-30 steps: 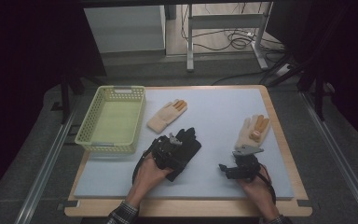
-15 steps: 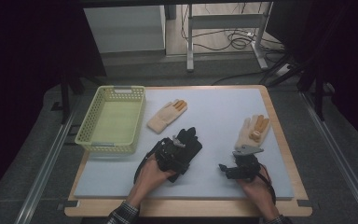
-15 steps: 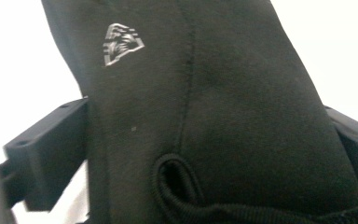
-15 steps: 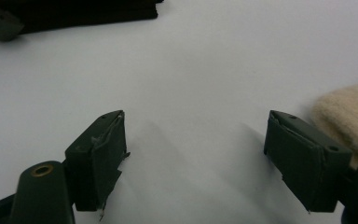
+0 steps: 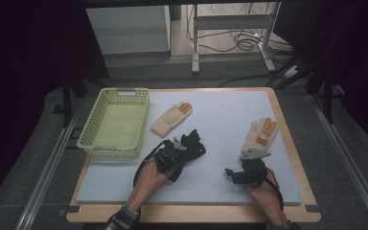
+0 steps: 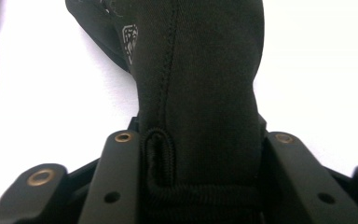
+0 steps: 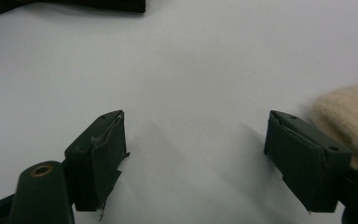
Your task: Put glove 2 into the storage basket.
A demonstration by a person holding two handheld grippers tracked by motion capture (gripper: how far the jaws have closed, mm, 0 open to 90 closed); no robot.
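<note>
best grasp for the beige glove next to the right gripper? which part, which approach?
Probably the cuff of the beige glove. It lies flat on the mat, cuff end toward the person, orange fingertips pointing away. The right gripper sits just short of that cuff with its jaws open and nothing between them. Coming forward from the near side, low over the mat, should pinch the cuff edge.

Mat [image 5: 220,143] open in the middle, wide bare lane between black glove [image 5: 191,143] and right beige glove [image 5: 261,134], also bare along the near edge between the two hands. Basket [image 5: 112,143] walls off the left side, left beige glove [image 5: 171,119] lies just beyond the black glove and blocks a straight push forward there. Right gripper [image 7: 193,154] jaws wide apart over bare mat, right beige glove just beside the outer jaw, far centre strip free
</note>
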